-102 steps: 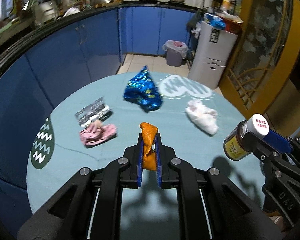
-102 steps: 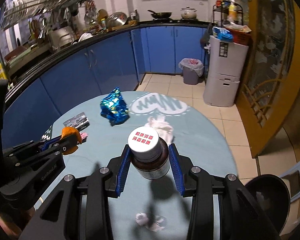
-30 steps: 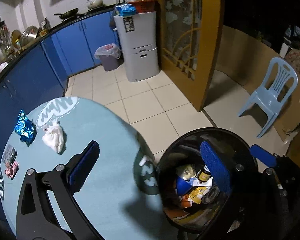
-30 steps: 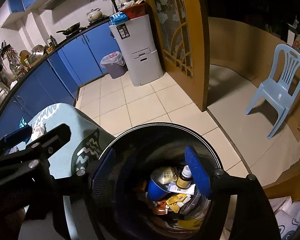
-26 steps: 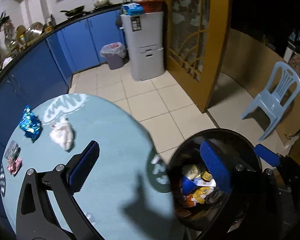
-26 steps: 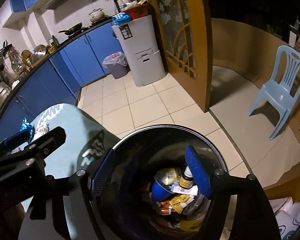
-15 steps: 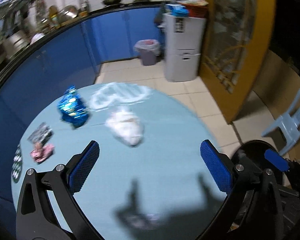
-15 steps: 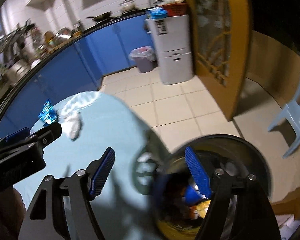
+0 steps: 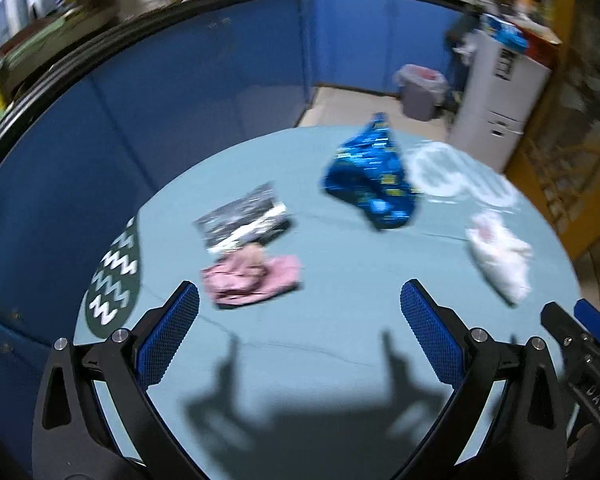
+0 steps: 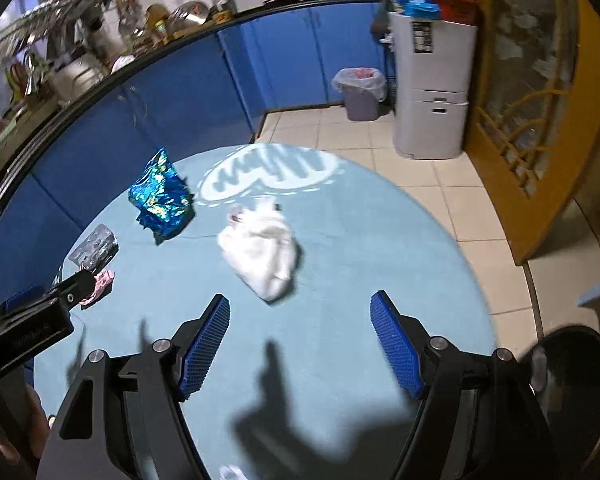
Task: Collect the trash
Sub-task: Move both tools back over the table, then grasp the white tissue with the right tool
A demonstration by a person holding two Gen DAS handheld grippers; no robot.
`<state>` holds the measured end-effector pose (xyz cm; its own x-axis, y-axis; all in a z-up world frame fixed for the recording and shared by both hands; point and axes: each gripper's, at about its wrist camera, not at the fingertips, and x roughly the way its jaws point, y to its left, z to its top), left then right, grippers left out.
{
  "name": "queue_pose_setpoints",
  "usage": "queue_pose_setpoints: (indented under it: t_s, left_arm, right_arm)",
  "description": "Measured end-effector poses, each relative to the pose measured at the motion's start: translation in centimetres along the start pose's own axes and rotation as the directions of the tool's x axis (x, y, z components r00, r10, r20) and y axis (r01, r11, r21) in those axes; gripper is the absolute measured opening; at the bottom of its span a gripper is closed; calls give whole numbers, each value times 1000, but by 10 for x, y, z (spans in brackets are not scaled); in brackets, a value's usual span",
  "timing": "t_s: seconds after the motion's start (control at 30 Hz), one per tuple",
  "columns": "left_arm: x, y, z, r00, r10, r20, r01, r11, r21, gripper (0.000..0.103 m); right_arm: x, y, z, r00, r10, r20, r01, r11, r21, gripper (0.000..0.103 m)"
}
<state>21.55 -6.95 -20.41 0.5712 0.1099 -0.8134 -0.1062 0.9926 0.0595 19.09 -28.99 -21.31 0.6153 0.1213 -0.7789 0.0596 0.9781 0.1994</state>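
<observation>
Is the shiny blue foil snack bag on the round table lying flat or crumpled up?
Crumpled. The shiny blue foil snack bag stands up off the light blue round table in creased folds with a raised peak, not spread flat.

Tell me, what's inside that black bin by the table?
Can't tell. Only part of the black bin shows in the right wrist view, behind the right gripper, and its inside looks dark.

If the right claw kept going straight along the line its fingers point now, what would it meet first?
Most likely the white crumpled bag: it lies just ahead of the open, empty right claw, roughly on its centre line. The bare tablecloth lies before it, so a steep path might touch cloth first; depth is unclear.
</observation>
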Motion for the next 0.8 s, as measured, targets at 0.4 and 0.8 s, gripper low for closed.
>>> queue_pose_setpoints:
  t_s: [0.4, 0.8]
  left_arm:
    - [37, 36, 0, 996, 6, -93, -14, 997, -79, 91]
    - [36, 36, -5, 993, -28, -118, 18, 996, -82, 26]
  right_arm:
    - [54, 34, 18, 996, -13, -83, 6, 997, -78, 71]
    - [42, 36, 12, 999, -3, -54, -3, 995, -104, 16]
